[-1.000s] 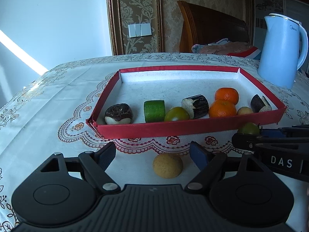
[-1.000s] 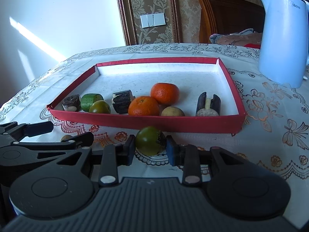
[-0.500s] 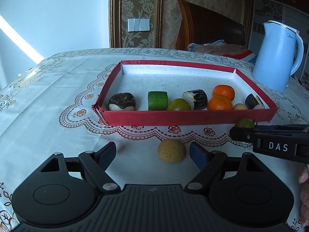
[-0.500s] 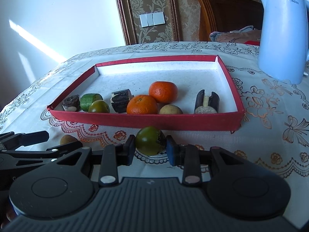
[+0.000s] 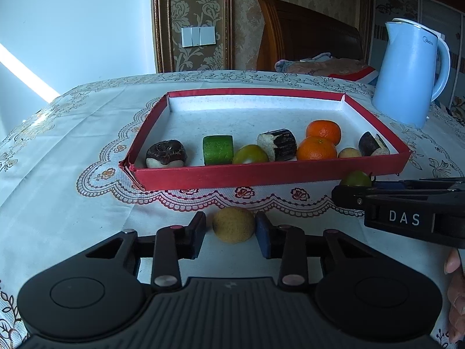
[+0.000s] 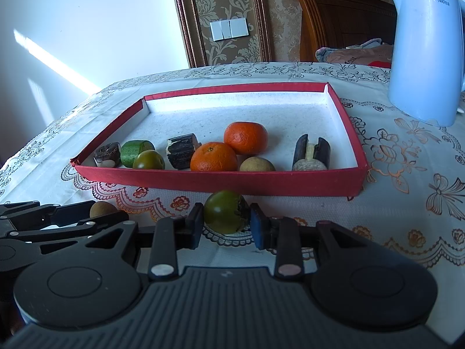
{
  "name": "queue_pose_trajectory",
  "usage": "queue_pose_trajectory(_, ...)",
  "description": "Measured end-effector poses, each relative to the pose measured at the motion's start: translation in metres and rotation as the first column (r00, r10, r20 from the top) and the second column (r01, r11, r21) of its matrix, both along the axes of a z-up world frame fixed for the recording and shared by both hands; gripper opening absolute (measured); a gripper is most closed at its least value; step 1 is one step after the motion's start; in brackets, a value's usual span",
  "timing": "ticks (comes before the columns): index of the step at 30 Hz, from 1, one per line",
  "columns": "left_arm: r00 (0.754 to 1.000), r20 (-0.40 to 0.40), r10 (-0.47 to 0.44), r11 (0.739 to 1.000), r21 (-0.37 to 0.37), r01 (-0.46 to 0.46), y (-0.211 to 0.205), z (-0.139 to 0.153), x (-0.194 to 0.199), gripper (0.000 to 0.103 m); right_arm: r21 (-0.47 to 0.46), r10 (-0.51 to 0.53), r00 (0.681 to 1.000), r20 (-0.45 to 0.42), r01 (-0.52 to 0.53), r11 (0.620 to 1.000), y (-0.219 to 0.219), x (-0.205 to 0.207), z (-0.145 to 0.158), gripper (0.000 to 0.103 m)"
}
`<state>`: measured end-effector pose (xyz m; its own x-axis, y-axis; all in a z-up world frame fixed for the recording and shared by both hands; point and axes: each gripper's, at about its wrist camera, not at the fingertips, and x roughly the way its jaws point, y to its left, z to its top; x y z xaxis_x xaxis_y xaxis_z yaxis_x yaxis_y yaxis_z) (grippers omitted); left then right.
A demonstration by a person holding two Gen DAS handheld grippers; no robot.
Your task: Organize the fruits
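Note:
A red-walled tray (image 5: 261,174) (image 6: 221,179) holds two oranges (image 5: 315,148) (image 6: 213,157), a green fruit (image 5: 250,154), a small tan fruit (image 6: 257,165), a green roll (image 5: 218,149) and dark pieces. My left gripper (image 5: 231,231) has closed in around a tan round fruit (image 5: 233,224) on the cloth in front of the tray, with a small gap on the left side. My right gripper (image 6: 225,225) is shut on a dark green fruit (image 6: 225,216) just in front of the tray wall. The right gripper also shows at the right of the left wrist view (image 5: 357,195).
A light blue kettle (image 5: 411,72) (image 6: 427,46) stands to the right behind the tray. A lace-patterned tablecloth (image 5: 72,145) covers the table. A wooden chair back (image 5: 308,32) with folded cloth stands beyond the far edge.
My left gripper's fingers have closed from wide open to just around the tan fruit. The right gripper stays shut on the dark green fruit, nearly still.

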<state>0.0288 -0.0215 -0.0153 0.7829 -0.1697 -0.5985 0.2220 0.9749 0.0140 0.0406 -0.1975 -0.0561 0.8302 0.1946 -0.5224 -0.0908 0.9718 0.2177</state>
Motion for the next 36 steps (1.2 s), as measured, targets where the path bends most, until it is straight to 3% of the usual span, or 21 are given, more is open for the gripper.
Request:
queue_pose_trajectory(17,0.994,0.080,0.076,0.997,0.020,-0.078,-0.023,0.006,0.002,0.032,-0.018,-0.004,1.000,0.011,0.004,1.000,0.003,-0.001,-0.001,0.032)
queue_pose_trajectory(36,0.986,0.111,0.122,0.993,-0.020,-0.120,-0.019,0.013,0.006,0.032,0.002,0.001,0.998,0.068,-0.001,1.000,0.005,-0.007,0.008,0.032)
